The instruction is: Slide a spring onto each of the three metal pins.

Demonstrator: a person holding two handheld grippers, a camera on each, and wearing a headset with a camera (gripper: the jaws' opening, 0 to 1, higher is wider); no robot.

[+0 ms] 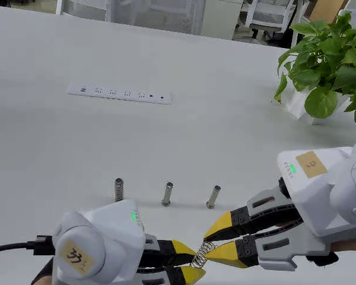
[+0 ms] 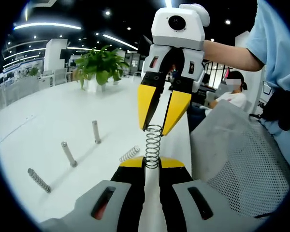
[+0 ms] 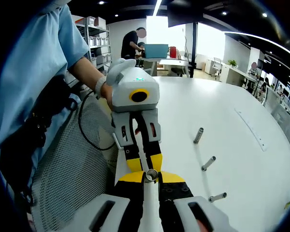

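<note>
Left gripper (image 1: 193, 261) and right gripper (image 1: 209, 245) pinch one spring (image 1: 203, 254); three pins (image 1: 167, 194), one bearing a fitted spring (image 1: 119, 189); loose spring (image 2: 129, 153) beside pins.

Spring (image 1: 203, 254): thin metal wire, bright and shiny.
Pins (image 1: 167, 194): grey metal, smooth, with dull shine.
Table (image 1: 166, 136): white top, matt and smooth.
My left gripper (image 1: 194, 261): glossy white plastic shell, yellow matt tips.
My right gripper (image 1: 209, 244): same white plastic, black matt arms.
Chair back (image 2: 237, 159): grey mesh cloth.
My sleeve (image 3: 38, 63): light blue cloth.
</note>
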